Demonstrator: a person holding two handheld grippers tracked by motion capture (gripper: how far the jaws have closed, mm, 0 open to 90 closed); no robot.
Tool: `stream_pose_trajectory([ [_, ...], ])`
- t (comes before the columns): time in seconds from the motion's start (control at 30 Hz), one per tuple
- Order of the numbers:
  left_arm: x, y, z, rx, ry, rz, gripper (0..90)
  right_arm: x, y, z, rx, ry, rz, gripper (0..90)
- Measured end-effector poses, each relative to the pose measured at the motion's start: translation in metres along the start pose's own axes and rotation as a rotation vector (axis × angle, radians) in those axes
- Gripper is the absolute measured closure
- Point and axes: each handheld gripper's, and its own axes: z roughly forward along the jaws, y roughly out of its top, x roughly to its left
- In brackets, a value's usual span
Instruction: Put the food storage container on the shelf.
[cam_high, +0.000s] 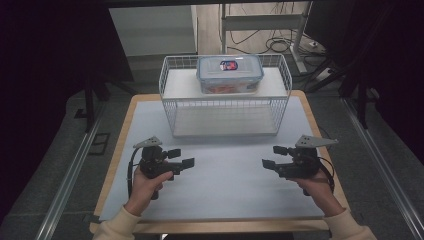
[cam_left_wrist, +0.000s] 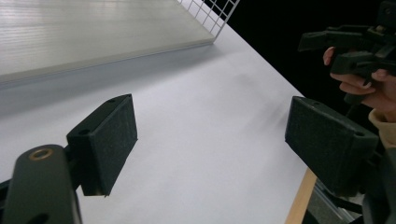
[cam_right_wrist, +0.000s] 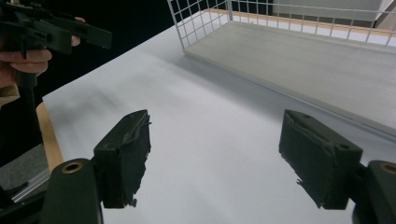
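A white wire rack (cam_high: 225, 107) with two shelves stands at the back of the table. On its upper shelf sits a clear plastic box with a blue-rimmed lid (cam_high: 230, 73) and something orange inside. My left gripper (cam_high: 181, 158) hovers over the white mat at the front left, open and empty, its jaws pointing right. My right gripper (cam_high: 274, 156) is at the front right, also open and empty, jaws pointing left. In the left gripper view the left gripper (cam_left_wrist: 210, 140) faces the other hand; the right gripper view shows the right gripper (cam_right_wrist: 215, 158) wide apart over bare mat.
The white mat (cam_high: 220, 180) covers a wooden table (cam_high: 125, 130). The rack's lower shelf (cam_right_wrist: 327, 70) is bare. Dark floor, metal rails and cables (cam_high: 275, 45) surround the table.
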Motion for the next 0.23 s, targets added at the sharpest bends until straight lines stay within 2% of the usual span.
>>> stream_pose_trajectory([
  [0.17, 0.001, -0.001, 0.003, 0.005, -0.011, -0.002, 16.5, -0.001, -0.009, -0.004, -0.054, -0.021, -0.001, 20.5],
  [0.23, 0.002, -0.003, 0.006, 0.005, -0.007, -0.004, 16.6, -0.003, -0.017, -0.004, -0.056, -0.028, -0.009, 18.9],
])
